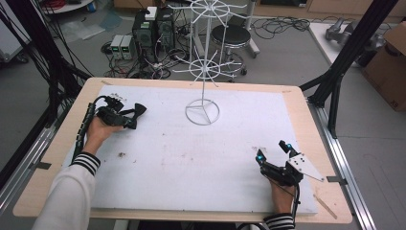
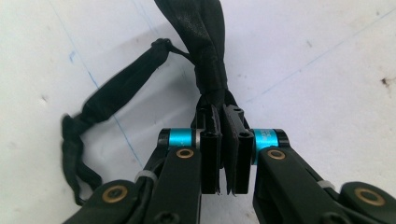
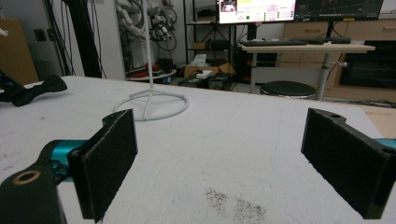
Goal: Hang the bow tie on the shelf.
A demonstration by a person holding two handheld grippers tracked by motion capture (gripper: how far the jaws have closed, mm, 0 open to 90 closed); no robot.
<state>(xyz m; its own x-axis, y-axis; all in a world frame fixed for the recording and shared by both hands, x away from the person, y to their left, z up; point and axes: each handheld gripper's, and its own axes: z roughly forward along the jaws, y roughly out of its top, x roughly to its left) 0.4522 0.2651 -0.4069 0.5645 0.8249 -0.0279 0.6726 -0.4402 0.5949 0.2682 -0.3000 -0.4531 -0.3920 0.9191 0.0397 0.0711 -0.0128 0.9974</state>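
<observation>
Where fingers (image 2: 212, 154) pinch: black bow tie (image 2: 205, 42).

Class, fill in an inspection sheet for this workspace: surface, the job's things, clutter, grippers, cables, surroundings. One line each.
Surface: white board on a wooden table; faint stains and dark specks.
Job's things: black bow tie, its strap trailing on the board; white wire stand upright on its ring base, arms bare.
Clutter: nothing seen on the board beyond specks.
Grippers: left gripper shut on the bow tie's knot; right gripper open, holding nothing, low over the board.
Cables: one trails from the left gripper along the sleeve; loose cables on the floor.
Surroundings: stool, computer boxes, cardboard box, black frame posts.
</observation>
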